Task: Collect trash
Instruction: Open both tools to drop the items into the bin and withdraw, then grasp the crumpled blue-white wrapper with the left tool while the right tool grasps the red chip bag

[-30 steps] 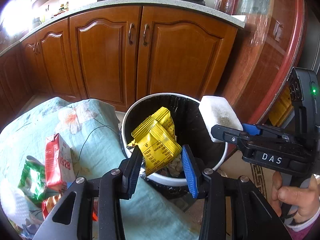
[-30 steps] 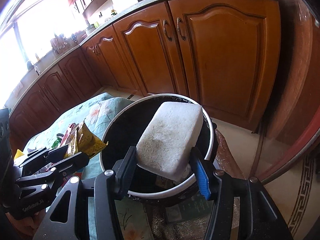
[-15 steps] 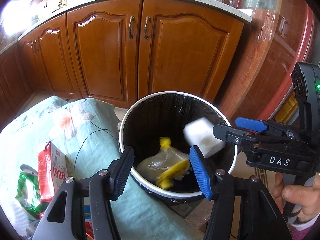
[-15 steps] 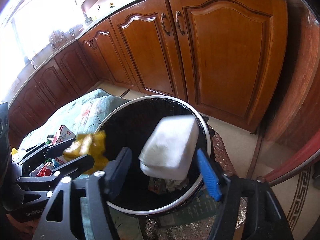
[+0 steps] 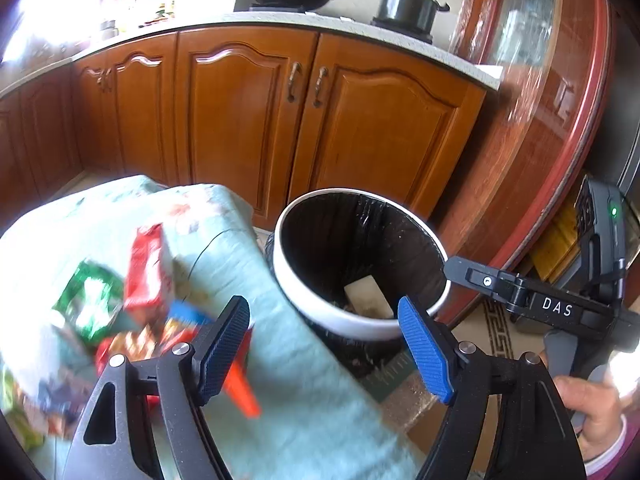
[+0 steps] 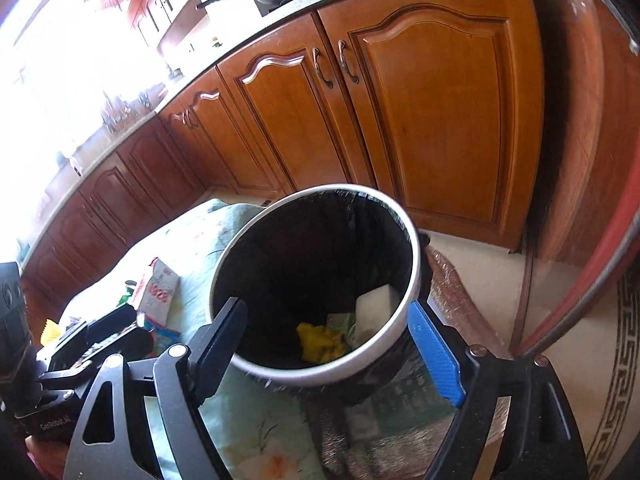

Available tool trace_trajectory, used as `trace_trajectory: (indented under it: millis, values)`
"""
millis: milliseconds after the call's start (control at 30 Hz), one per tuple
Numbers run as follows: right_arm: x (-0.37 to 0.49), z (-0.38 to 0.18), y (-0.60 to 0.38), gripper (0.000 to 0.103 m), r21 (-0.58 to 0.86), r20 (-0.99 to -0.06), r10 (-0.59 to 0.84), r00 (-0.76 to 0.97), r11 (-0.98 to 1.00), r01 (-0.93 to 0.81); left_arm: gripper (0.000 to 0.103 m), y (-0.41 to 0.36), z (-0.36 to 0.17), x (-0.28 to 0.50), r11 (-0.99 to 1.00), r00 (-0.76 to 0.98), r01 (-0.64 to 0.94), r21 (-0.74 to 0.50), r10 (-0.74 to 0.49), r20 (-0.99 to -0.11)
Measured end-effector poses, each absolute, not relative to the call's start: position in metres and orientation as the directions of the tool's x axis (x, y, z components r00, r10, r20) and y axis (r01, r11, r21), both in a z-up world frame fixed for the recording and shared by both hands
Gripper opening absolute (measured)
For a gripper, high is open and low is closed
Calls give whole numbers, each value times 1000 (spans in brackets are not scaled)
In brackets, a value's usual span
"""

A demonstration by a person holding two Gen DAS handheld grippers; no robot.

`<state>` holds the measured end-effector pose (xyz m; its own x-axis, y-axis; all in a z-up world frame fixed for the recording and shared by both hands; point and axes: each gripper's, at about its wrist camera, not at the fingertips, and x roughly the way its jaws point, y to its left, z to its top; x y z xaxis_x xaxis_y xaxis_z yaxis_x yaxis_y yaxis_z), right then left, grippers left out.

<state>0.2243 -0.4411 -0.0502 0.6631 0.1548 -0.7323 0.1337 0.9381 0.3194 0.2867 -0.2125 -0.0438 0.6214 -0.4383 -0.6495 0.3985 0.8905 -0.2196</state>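
Both claws are wide apart and hold nothing. The right claw (image 6: 336, 350) sits over the near rim of the trash bin (image 6: 414, 276). Down inside the bin lie the white foam block (image 6: 374, 308) and the yellow wrapper (image 6: 320, 342). The left claw (image 5: 326, 346) is beside the bin, over the cloth-covered counter (image 5: 304, 380), near a red carton (image 5: 146, 268).

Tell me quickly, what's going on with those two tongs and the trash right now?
Left tongs open, empty. Right tongs open, empty. White foam block and yellow wrapper lie in the bin. More packets wait on the cloth; nothing blocking.
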Motion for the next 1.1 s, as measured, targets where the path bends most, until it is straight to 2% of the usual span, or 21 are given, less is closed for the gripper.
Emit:
trace_trajectory:
  millis: [433, 767, 967, 1100]
  values:
    - [175, -63, -380, 87, 431, -684, 273, 677, 899, 73, 77, -135, -46, 207, 926, 658, 307, -218, -372, -655]
    - [166, -75, -327, 87, 436, -707, 337, 622, 900, 8, 77, -78, -44, 159, 969, 712, 185, -164, -247, -657]
    - [168, -77, -302, 87, 427, -711, 355, 607, 904, -28, 77, -49, -43, 149, 972, 714, 133, -194, -230, -662]
    - [173, -74, -288, 87, 407, -709, 350, 612, 912, -50, 77, -40, -41, 154, 980, 716, 100, -171, -191, -671]
